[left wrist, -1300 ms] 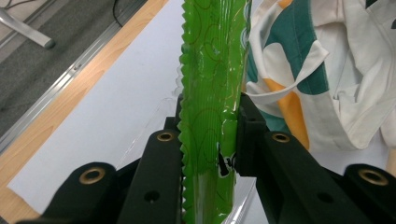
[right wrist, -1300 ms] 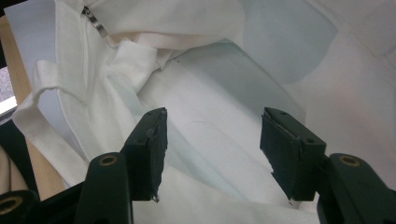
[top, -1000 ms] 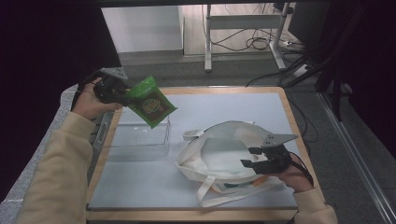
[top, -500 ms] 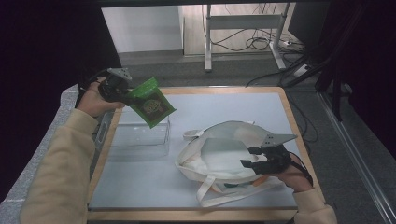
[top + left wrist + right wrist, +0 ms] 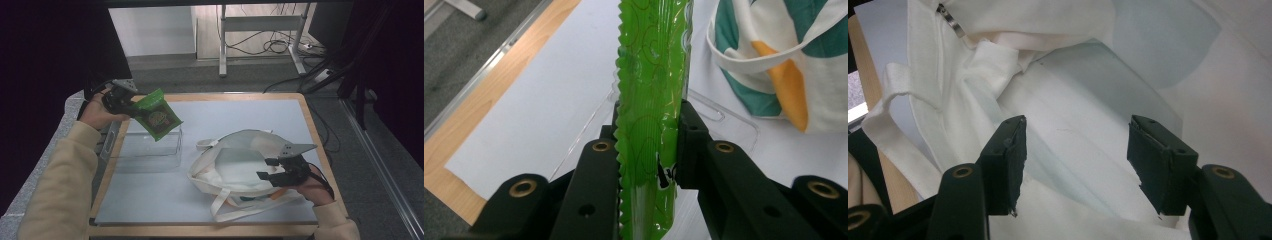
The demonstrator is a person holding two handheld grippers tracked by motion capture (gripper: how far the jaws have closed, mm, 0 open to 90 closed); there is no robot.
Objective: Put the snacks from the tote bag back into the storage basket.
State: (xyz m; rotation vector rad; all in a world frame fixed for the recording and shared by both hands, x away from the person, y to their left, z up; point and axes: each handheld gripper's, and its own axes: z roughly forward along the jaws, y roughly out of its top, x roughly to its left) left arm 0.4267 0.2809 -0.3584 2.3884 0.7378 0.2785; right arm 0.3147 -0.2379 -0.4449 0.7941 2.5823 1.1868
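My left gripper point(image 5: 134, 108) is shut on a green snack packet point(image 5: 159, 118), held in the air over the back edge of a clear plastic box point(image 5: 150, 152). In the left gripper view the pads point(image 5: 691, 140) pinch the packet point(image 5: 651, 90) near its serrated lower end. A white tote bag point(image 5: 232, 167) lies on the mat with its mouth gaping. My right gripper point(image 5: 265, 168) stands open at the bag's right side, its jaws pointing into the opening. In the right gripper view its gripper point(image 5: 1075, 142) hangs over the bag's pale inner cloth point(image 5: 1068, 95), pinching nothing.
A grey mat point(image 5: 250, 112) covers the wooden table point(image 5: 310, 125). The bag's handles point(image 5: 240, 210) trail toward the front edge. The left gripper view shows the bag's printed side point(image 5: 774, 55) in teal and orange. Desk legs and cables point(image 5: 280, 45) stand beyond the table.
My left hand has sunk a little with the green packet, which now hangs closer to the clear box. The right gripper and the bag have kept still.
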